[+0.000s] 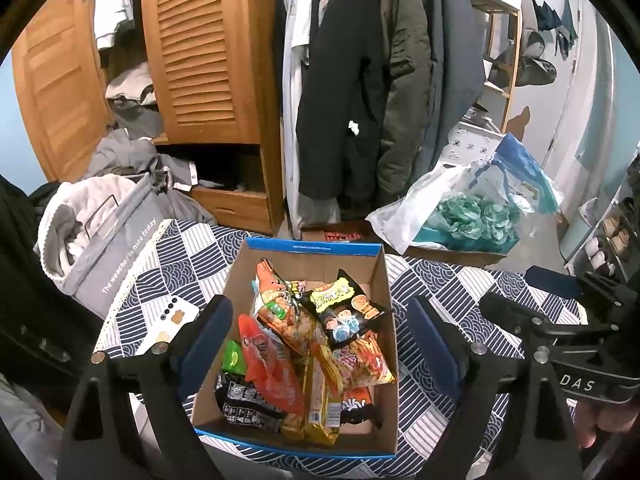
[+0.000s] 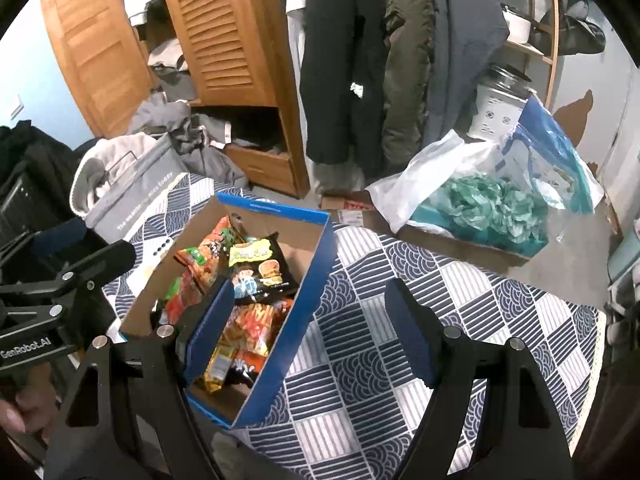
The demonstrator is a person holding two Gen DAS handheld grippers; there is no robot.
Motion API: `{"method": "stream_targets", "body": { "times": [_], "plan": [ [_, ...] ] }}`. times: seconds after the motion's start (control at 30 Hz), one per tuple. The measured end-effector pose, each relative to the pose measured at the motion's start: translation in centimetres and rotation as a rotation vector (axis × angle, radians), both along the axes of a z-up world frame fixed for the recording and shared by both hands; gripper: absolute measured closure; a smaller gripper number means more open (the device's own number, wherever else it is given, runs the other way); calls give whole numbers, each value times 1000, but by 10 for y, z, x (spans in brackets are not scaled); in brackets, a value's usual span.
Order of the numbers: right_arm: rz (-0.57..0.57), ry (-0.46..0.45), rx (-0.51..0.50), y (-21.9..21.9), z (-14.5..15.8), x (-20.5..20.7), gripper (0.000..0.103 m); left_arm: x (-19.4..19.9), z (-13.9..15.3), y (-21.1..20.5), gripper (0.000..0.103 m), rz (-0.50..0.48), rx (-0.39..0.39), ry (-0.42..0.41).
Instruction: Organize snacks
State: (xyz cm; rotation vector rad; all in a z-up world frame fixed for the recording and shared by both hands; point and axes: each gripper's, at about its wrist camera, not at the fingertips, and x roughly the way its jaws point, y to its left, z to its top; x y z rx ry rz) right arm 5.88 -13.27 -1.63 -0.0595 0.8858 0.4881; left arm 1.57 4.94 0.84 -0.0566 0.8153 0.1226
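I hold my left gripper spread wide above the cardboard box, its two fingers straddling the box's side walls, nothing between them. My right gripper is just as wide and also empty; it hangs over the box's right wall and the patterned tablecloth beside it.

The snacks all lie inside the box, heaped loosely against one another. A black packet with cartoon figures sits on top toward the far right corner, an orange packet leans toward the far wall, a red-orange bag lies along the left side, a small green packet is tucked against the left wall, and a yellow packet reaches to the near edge.

I judge these to be light, air-puffed foil bags: soft, crinkly, slippery on the flat faces, with contents that crush if I squeeze the belly. The best hold looks like the crimped seam at a bag's end, where the film is flat and doubled, pinched gently. The black packet is the freest to lift first; those under it overlap and would likely drag neighbours along. The box itself seems stiff but light, so it may slide on the cloth if I push a wall.
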Motion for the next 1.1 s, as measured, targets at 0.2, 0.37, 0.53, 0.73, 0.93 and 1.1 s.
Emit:
{"method": "stream_targets", "body": {
  "times": [0.2, 0.37, 0.53, 0.73, 0.93, 1.1],
  "plan": [
    [3, 1, -2, 1, -1, -1, 26, -2, -1, 0, 13, 7, -2, 0],
    [4, 3, -3, 2, -1, -2, 26, -2, -2, 0, 13, 11, 6, 6],
    [4, 1, -4, 2, -1, -1, 26, -2, -2, 0, 13, 15, 6, 9],
    [2, 2, -4, 3, -1, -1, 26, -1, -3, 0, 13, 15, 6, 11],
    [1, 3, -4, 3, -1, -1, 26, -1, -3, 1, 13, 28, 10, 13],
    [3, 2, -5, 3, -1, -1, 26, -1, -4, 2, 13, 35, 21, 21]
  ]
}}
